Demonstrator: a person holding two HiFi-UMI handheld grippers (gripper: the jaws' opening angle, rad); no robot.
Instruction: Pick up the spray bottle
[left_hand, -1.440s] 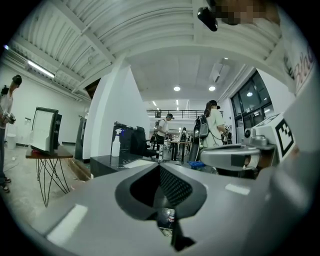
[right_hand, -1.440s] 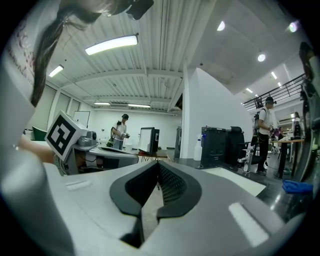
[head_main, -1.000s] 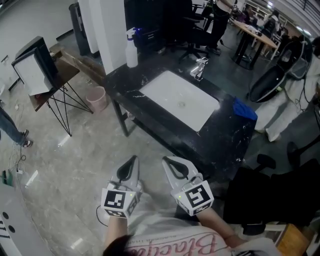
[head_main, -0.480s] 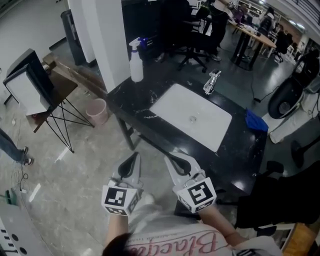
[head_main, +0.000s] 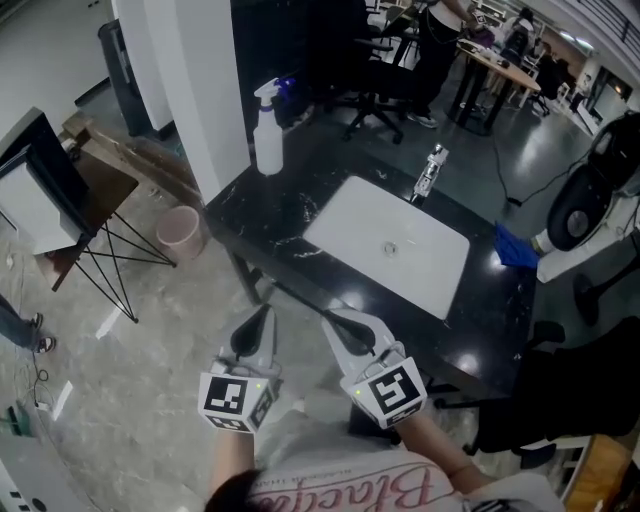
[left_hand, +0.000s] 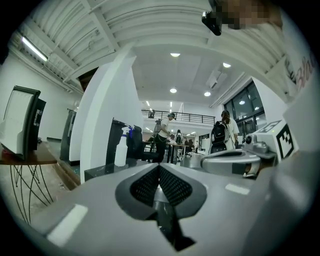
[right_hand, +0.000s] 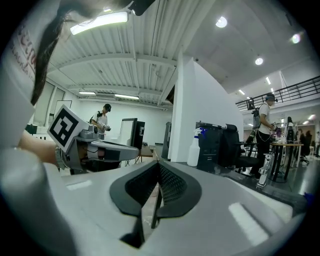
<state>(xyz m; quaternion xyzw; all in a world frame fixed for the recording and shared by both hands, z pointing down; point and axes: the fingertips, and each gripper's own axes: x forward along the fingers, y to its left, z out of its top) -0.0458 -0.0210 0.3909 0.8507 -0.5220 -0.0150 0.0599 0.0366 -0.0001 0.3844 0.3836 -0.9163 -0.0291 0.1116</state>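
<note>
The spray bottle (head_main: 268, 130), white with a blue-tipped trigger head, stands upright on the far left corner of the black counter (head_main: 262, 215), beside a white pillar (head_main: 190, 80). It also shows far ahead as the spray bottle (left_hand: 120, 146) in the left gripper view and the spray bottle (right_hand: 193, 148) in the right gripper view. My left gripper (head_main: 262, 318) and right gripper (head_main: 335, 322) hang side by side over the floor, short of the counter's near edge. Both point roughly level at the counter, well away from the bottle. Each is shut with nothing between its pads, as seen at the left gripper (left_hand: 159, 167) and the right gripper (right_hand: 158, 165).
A white sink basin (head_main: 390, 245) with a chrome tap (head_main: 430, 172) fills the counter's middle, and a blue cloth (head_main: 517, 248) lies at its right end. A pink bin (head_main: 182, 228) and a folding stand (head_main: 100, 250) sit on the floor at left. Office chairs and people are beyond.
Both grippers have been carried forward together toward the counter, which now lies closer and more central in the head view. Their jaws stayed shut.
</note>
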